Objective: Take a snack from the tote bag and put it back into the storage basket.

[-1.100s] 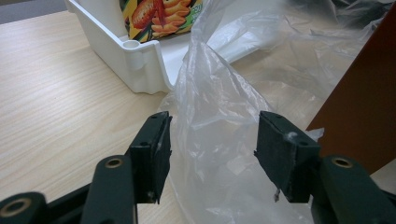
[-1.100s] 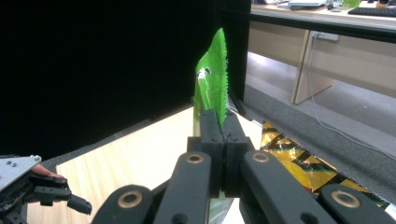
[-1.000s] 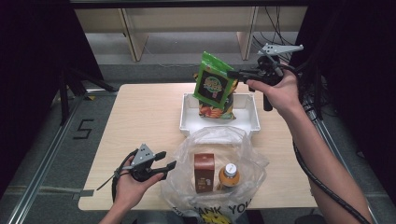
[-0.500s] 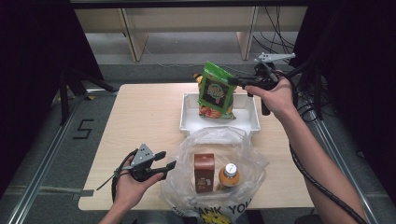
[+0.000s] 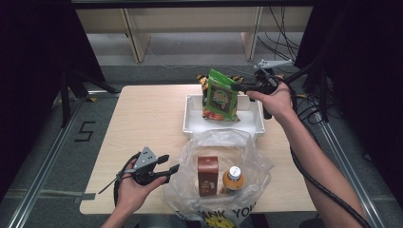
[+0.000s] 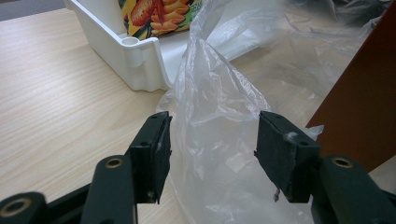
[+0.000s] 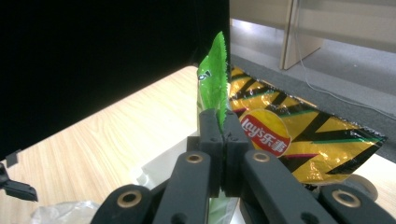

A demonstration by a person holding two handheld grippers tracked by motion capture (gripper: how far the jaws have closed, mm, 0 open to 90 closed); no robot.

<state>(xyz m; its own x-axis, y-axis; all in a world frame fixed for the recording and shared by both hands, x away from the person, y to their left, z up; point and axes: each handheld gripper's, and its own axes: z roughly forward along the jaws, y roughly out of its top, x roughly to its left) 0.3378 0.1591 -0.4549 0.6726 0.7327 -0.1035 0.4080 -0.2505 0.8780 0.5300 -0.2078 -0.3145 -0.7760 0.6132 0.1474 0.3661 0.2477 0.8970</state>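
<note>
**Green snack bag pinched over the white tray**

Your right tool (image 5: 237, 86), arm stretched across the bench (image 5: 142, 114), clamps the top edge of the green crinkly snack bag (image 5: 219, 97), which hangs upright in the white plastic tray (image 5: 190, 124). Behind it lies a yellow Lay's chip bag (image 7: 299, 140). Your left tool (image 5: 167, 170), low and level, stands wide at the clear plastic bag (image 5: 223, 142), printed "THANK YOU".

High view looked down and forward over the table (image 5: 142, 118). Left gripper view sat low and close by the plastic bag (image 6: 219, 107), facing the white tray (image 6: 135, 56). Right gripper view looked along the green snack bag (image 7: 214, 84). All shared the tray.
</note>
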